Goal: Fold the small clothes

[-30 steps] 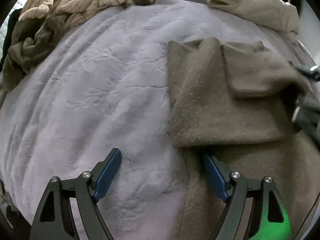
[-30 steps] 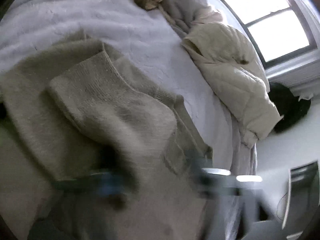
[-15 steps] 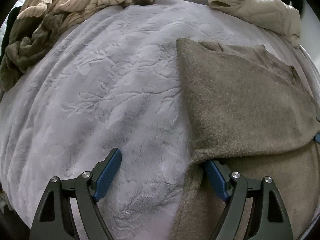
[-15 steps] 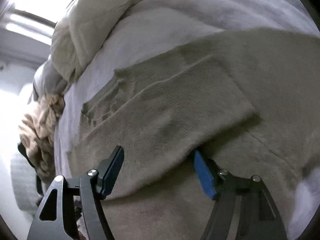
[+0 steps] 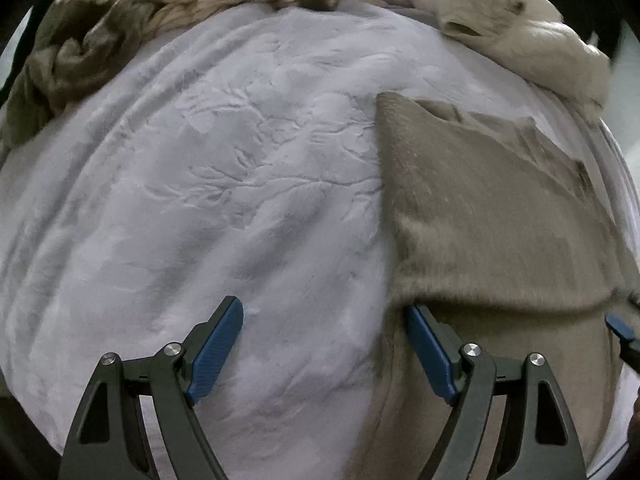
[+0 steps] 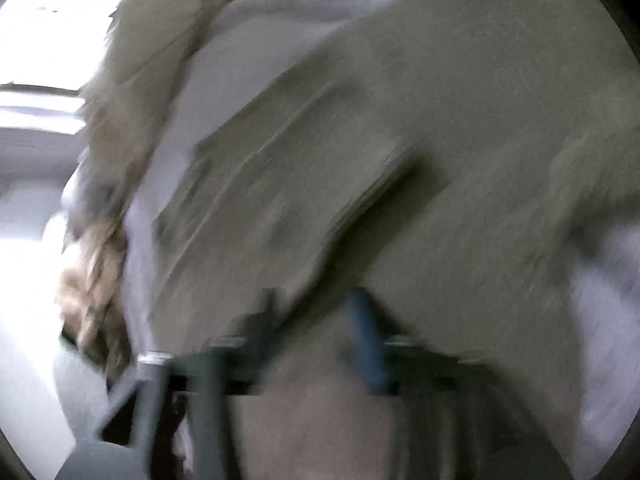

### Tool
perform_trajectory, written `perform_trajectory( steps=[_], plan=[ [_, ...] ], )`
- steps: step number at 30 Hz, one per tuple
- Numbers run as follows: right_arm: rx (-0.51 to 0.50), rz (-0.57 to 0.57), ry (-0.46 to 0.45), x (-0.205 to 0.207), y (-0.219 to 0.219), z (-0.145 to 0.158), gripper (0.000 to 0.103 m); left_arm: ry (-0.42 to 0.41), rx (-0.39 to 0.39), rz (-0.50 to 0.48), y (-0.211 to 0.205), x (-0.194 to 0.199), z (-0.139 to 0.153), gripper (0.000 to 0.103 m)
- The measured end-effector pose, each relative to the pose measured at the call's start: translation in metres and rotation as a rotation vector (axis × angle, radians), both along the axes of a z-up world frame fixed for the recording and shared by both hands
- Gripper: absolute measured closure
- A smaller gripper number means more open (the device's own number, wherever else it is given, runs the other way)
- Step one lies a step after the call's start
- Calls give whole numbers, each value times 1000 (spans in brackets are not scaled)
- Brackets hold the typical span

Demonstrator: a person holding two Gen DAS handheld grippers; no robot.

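Lying folded: fuzzy taupe sweater; embossed plush grey blanket

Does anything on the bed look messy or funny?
Yes. The brown sweater lies neatly folded on the grey blanket, but tan and olive clothes and a cream jacket sit crumpled along the far edge, unfolded.

Heavy blur here: our right gripper, fingers narrowly apart, sits at the folded edge of the taupe sweater on the pale lavender blanket.
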State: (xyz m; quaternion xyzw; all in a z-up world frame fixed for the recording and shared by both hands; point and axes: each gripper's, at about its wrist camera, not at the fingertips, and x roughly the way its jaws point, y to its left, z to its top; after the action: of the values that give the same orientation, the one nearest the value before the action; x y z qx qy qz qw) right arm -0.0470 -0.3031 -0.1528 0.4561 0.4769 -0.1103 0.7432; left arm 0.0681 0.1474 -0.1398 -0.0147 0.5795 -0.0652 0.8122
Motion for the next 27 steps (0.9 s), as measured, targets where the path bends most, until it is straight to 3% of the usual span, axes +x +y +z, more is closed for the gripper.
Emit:
perform_trajectory(
  steps=[3, 6, 10, 11, 12, 13, 14, 19, 23, 25, 27],
  plan=[
    [103, 160, -65, 15, 59, 3, 24, -2, 43, -7, 12, -6, 7, 20],
    [247, 305, -67, 52, 135, -20, 24, 2, 37, 21, 29, -7, 12, 20],
    [315, 339, -69, 90, 200, -46, 32, -27, 21, 58, 48, -11, 23, 20],
    [322, 325, -66, 95, 206, -49, 43, -30, 15, 63, 50, -12, 25, 20],
    [330, 306, -57, 102, 211, -53, 71, -33, 8, 67, 53, -13, 27, 20],
    [328, 298, -38, 107, 213, -55, 90, -32, -2, 70, 57, -15, 29, 20],
    [323, 303, -34, 111, 218, -57, 96, -26, -12, 78, 60, -19, 31, 20],
    [291, 385, -18, 115, 242, -65, 97, -7, -29, 95, 61, -23, 31, 20],
    [304, 422, 25, 103, 248, -75, 96, 1, 5, 74, 52, -21, 30, 20],
    [287, 425, 29, 95, 243, -65, 85, -23, 0, 35, 42, -24, 36, 20],
    [275, 418, 7, 81, 225, -50, 46, -40, -6, -2, 33, -27, 42, 20]
  ],
)
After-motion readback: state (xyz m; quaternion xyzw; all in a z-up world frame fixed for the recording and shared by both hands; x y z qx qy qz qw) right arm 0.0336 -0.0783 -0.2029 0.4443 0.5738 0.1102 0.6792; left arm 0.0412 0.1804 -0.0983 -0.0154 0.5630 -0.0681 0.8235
